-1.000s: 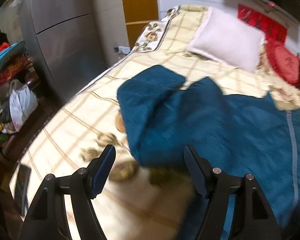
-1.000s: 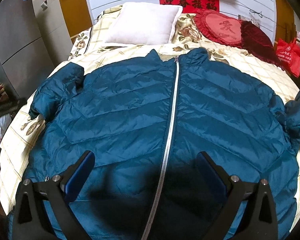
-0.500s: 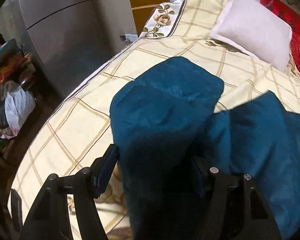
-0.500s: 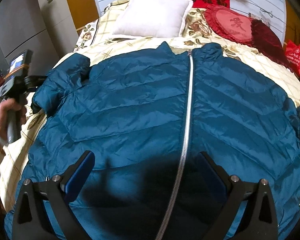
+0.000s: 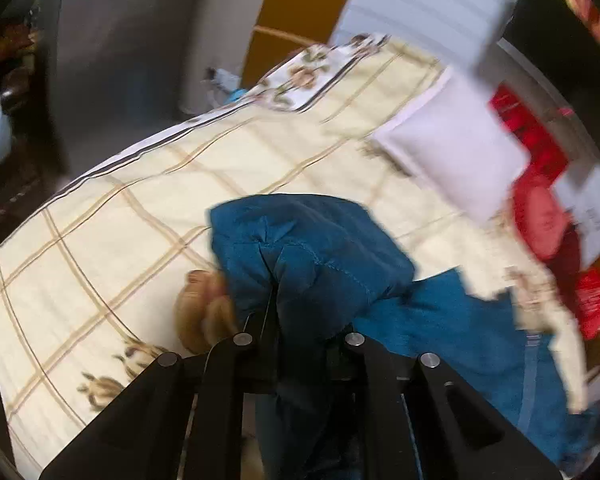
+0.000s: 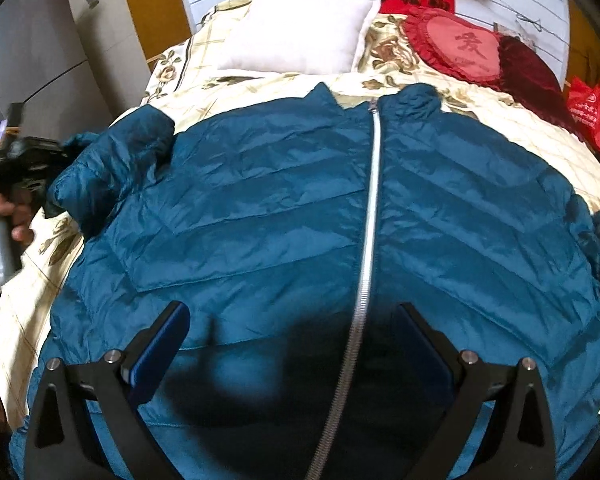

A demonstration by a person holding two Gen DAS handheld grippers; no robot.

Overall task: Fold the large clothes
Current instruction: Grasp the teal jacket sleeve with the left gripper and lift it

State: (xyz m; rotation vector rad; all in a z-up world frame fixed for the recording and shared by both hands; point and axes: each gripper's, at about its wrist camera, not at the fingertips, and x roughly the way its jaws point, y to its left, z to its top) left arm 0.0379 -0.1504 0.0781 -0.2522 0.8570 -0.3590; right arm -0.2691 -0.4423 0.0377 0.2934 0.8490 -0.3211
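A teal puffer jacket (image 6: 284,216) lies front up, zipped, spread across the bed (image 6: 512,120). Its silver zipper (image 6: 370,216) runs down the middle. My left gripper (image 5: 300,320) is shut on the jacket's left sleeve (image 5: 312,256), which bunches over the jaws and is lifted off the bedspread. In the right wrist view the left gripper (image 6: 28,160) shows at the sleeve (image 6: 112,164), held by a hand. My right gripper (image 6: 296,344) is open and empty, hovering over the jacket's lower front, astride the zipper.
A white pillow (image 6: 300,32) and red heart cushions (image 6: 468,48) lie at the head of the bed. A grey cabinet (image 5: 120,40) stands left of the bed. A red bag (image 6: 592,116) hangs at the right.
My left gripper closed on the sleeve end and lifted it, tilting the view. My right gripper stayed open over the jacket and shifted slightly.
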